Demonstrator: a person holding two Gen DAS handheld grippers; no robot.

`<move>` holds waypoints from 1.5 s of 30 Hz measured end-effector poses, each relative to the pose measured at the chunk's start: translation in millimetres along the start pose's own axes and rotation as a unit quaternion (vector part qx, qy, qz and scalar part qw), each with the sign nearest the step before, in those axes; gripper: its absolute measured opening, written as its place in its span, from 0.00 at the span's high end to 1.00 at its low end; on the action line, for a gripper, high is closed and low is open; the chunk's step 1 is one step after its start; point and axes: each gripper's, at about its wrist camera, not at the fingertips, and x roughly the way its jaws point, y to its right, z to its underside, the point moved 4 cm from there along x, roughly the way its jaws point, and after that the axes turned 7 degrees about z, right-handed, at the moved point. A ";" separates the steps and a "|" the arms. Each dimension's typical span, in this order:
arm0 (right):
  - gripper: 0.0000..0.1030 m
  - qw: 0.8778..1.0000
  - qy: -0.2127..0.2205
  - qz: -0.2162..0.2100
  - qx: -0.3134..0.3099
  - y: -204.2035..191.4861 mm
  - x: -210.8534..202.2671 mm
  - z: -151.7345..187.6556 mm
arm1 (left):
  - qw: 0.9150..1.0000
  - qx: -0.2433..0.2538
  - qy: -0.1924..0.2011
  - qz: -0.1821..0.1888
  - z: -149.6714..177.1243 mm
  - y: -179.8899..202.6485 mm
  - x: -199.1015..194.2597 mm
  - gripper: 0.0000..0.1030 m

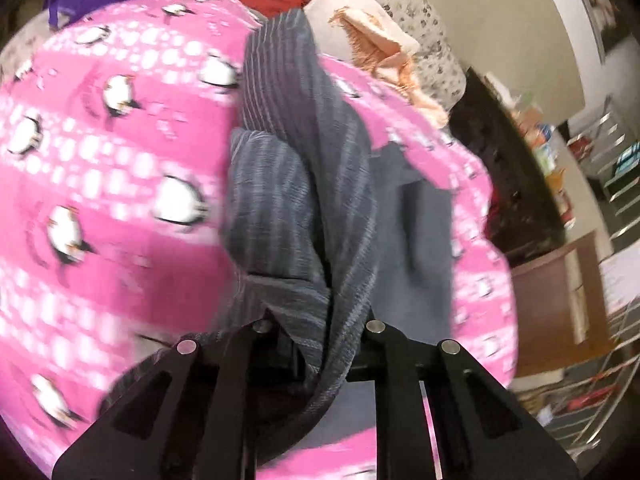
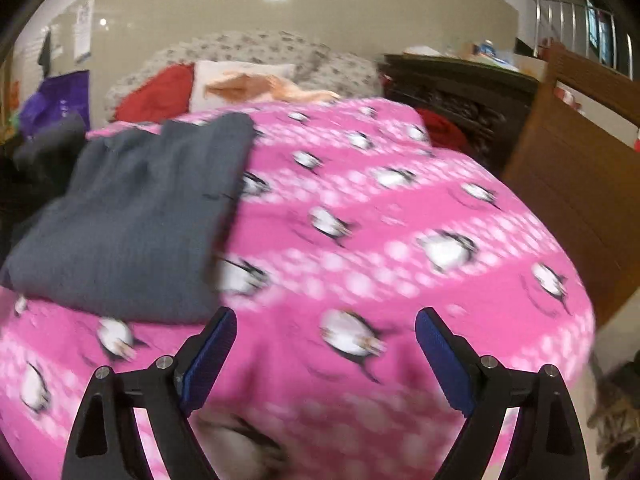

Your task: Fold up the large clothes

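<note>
A grey striped garment [image 1: 288,168] hangs bunched in the left wrist view, lifted off the pink penguin-print blanket [image 1: 100,184]. My left gripper [image 1: 316,332] is shut on a fold of it, and the cloth hides the fingertips. In the right wrist view the same grey garment [image 2: 136,224] lies spread on the left part of the blanket [image 2: 400,216]. My right gripper [image 2: 324,332] stands open just to the right of the garment's near edge. Its blue pads [image 2: 212,344] are wide apart with only blanket between them.
At the head of the bed lie a red cloth [image 2: 156,96], a white pillow [image 2: 240,80] with a peach cloth [image 2: 276,88] and a floral pillow [image 2: 256,46]. A purple bag [image 2: 60,100] hangs at the left. A dark cabinet [image 2: 460,88] and a wooden board [image 2: 580,168] stand at the right.
</note>
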 end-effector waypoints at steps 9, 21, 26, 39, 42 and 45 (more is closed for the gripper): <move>0.13 1.000 -0.006 -0.004 -0.008 15.1 -1.5 49.1 | 1.000 -0.024 -0.002 -0.013 1.0 105.2 85.1 0.89; 0.09 0.998 -0.023 -0.032 0.054 36.8 12.5 78.1 | 0.998 0.034 -0.006 0.052 20.2 192.4 122.6 0.96; 0.09 0.998 -0.025 -0.028 0.056 36.1 13.0 77.6 | 0.995 0.096 0.030 0.021 -2.9 194.3 73.2 0.96; 0.08 0.997 -0.043 0.005 0.058 31.5 13.8 74.6 | 0.997 -0.005 0.044 -0.067 -15.6 5.0 -11.6 0.84; 0.11 0.998 -0.051 0.010 0.036 29.6 8.9 67.4 | 0.997 -0.026 0.036 -0.070 16.6 -33.6 0.9 0.84; 0.13 0.999 -0.031 0.017 0.035 33.4 -10.1 42.7 | 0.997 -0.022 0.032 -0.069 47.6 -51.3 7.7 0.84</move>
